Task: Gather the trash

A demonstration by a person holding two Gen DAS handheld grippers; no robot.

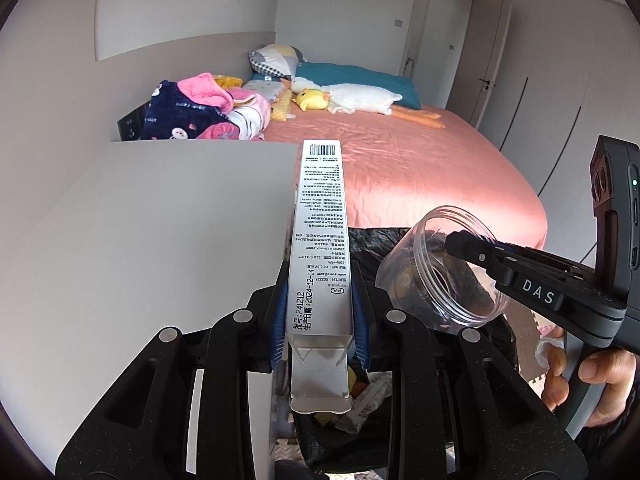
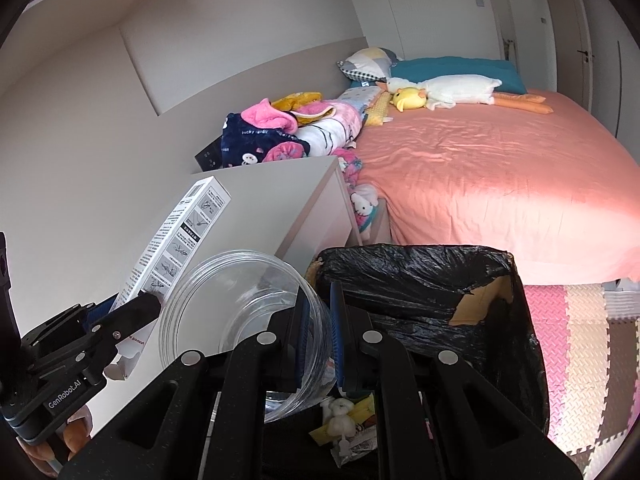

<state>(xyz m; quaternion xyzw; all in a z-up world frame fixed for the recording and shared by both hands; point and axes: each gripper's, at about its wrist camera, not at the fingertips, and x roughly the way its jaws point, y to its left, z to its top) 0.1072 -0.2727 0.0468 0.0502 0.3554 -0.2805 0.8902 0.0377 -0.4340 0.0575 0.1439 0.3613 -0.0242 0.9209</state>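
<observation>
Gripping a long white printed carton between clenched jaws, the left gripper holds it over the white bedside cabinet's edge, beside a black-lined bin with wrappers inside. Right gripper: jaws pinched on the wall of a clear plastic jar, above the bin. Beyond: pink-sheeted bed, teal pillow, plush toys, foam-tile floor.
</observation>
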